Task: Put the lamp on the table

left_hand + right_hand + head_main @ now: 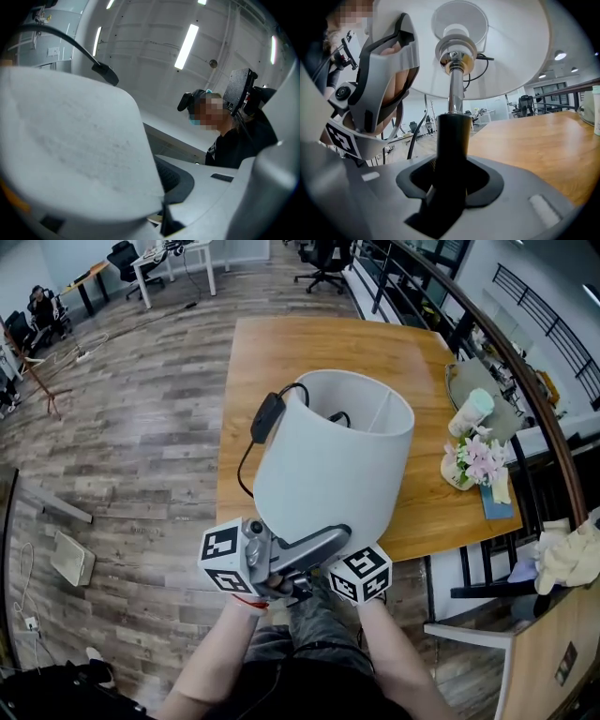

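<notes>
tilting upward, left tool (164, 199) pinches the lampshade (333, 451) while right tool (449, 190) clamps the stem (451, 136).

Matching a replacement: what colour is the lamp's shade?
The drum-shaped fabric lampshade is white; the head view shows it best.

White lampshade (333, 460), black stem (450, 140), black cord (240, 468), honey-brown wooden table (309, 343), black-and-white marker cubes (225, 554) (361, 575), pink flowers (480, 457)

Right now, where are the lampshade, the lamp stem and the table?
lampshade (328, 465): head view, on the outer side of the shade.
lamp stem (452, 140): right gripper view, on its black lower section.
table (319, 341): head view, on the bare wooden top, far part.
</notes>
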